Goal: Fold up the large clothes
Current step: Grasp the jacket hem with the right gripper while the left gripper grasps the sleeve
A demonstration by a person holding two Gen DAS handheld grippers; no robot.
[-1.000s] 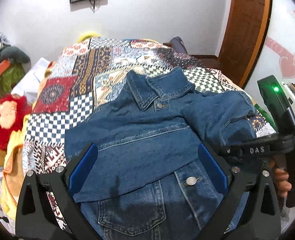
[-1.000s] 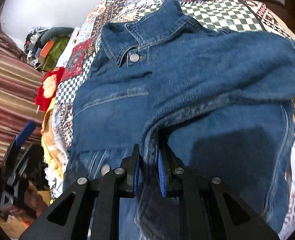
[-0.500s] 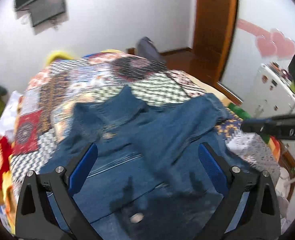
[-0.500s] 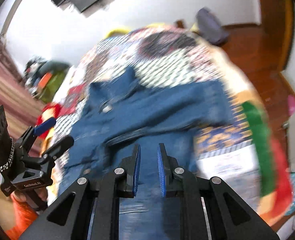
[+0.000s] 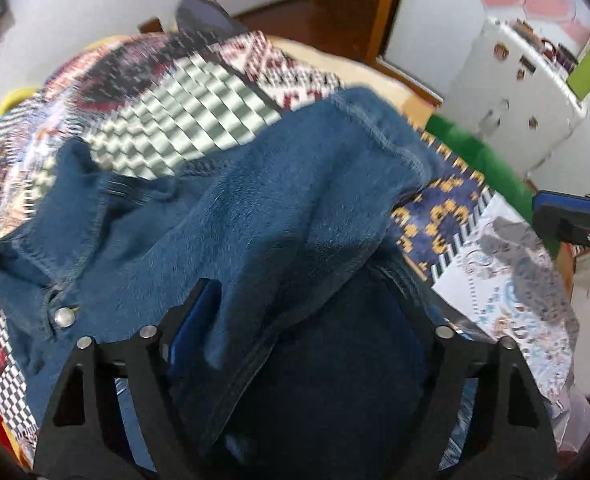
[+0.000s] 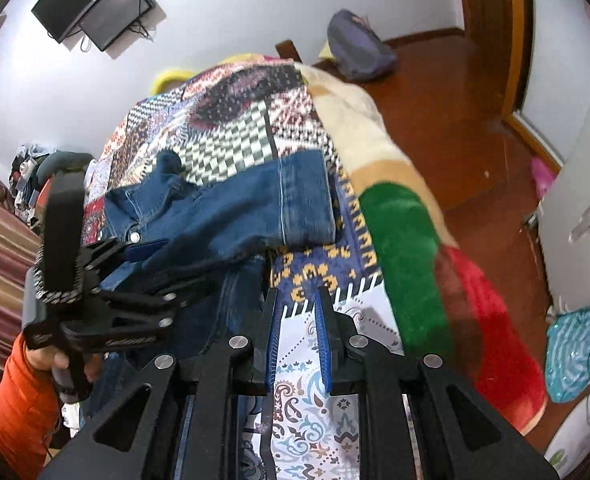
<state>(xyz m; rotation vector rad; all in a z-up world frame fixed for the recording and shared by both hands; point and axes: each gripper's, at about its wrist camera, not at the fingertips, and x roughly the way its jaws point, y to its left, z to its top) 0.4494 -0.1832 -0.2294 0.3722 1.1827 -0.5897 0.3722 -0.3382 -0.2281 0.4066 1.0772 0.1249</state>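
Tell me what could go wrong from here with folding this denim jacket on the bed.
The denim jacket looks bunched, its sleeve draped across the body, so a crooked fold may set in. The left tongs sit spread with denim heaped between the fingers, apparently ungripped, so the cloth could slip out. The sleeve's cuff lies near the side edge of the quilt; a tug might drag it off.

Even, diffuse indoor light, no glare. Left wrist view shows motion blur: the checkered quilt [image 5: 199,112] smears into streaks, and the denim jacket [image 5: 255,216] is soft with deep shadow under its fold. Right wrist view is sharper at centre. Both show heavy fisheye bending and black corner vignette.
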